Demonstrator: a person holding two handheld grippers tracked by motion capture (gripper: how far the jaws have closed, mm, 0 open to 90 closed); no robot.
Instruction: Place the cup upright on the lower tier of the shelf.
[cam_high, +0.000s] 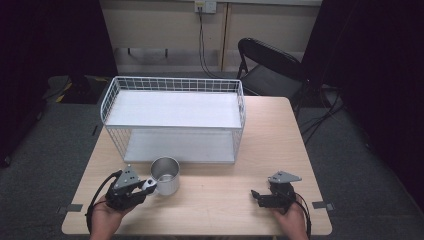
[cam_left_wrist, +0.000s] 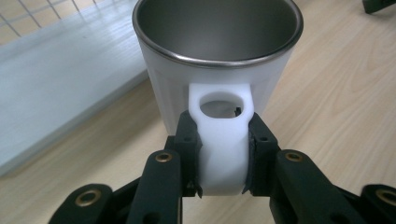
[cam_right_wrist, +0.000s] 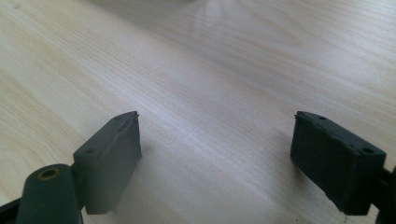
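The left gripper (cam_high: 142, 187) has its fingers (cam_left_wrist: 187, 140) clenched on the handle (cam_left_wrist: 223, 144) of the mug (cam_high: 165, 175), which stands on the table (cam_high: 225, 200) at the gripper's 2 o'clock, just before the wire rack (cam_high: 172, 117); the right gripper (cam_high: 262, 196), fingers released, idles well apart at 3 o'clock.

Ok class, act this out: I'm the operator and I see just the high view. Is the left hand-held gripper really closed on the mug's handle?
Observer: Yes. The left hand-held gripper has both jaws pressed on the white handle of the mug.
Operator: Anything in the mug?
Observer: It looks empty, with bare steel inside.
Operator: And the right hand-held gripper?
Observer: The right hand-held gripper is open, jaws wide apart over the table.
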